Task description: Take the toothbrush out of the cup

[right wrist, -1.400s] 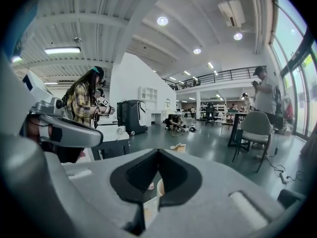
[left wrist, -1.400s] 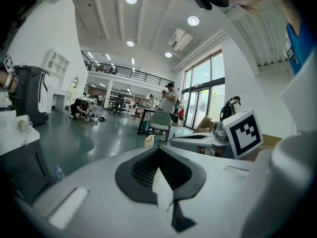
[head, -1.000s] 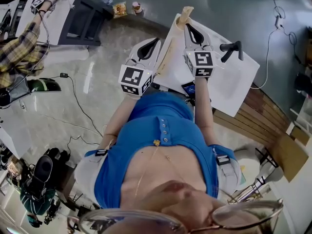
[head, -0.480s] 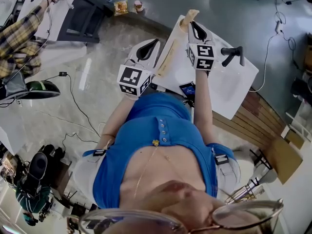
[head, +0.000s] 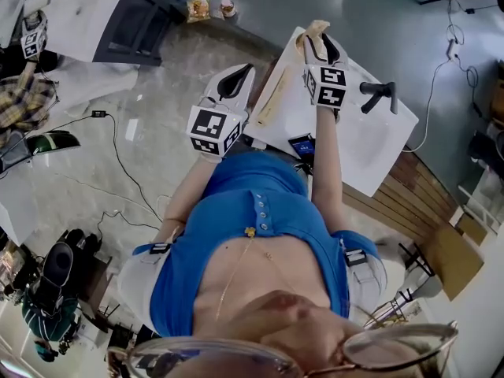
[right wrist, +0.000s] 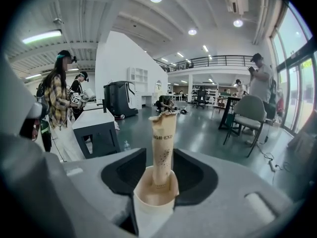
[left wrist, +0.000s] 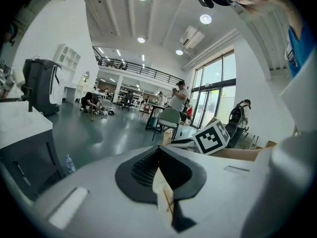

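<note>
1. A white table (head: 370,144) lies ahead. On it are a black handled tool (head: 378,93), right of the grippers, and a dark phone (head: 303,144) at the near edge.
2. Beyond stand a bystander in plaid (right wrist: 57,95) and a grey cabinet (right wrist: 96,133).
3. The right gripper (head: 323,47) is over the table's far corner, its jaws clamped on a paper cup (right wrist: 154,195).
4. The toothbrush (right wrist: 162,143), in a paper sleeve, stands upright in that cup and rises between the jaw tips.
5. The left gripper (left wrist: 159,150) is off the table's left edge, apart from the cup. Its jaws are pressed together on a thin cream strip (left wrist: 163,197); I cannot tell what the strip is.
</note>
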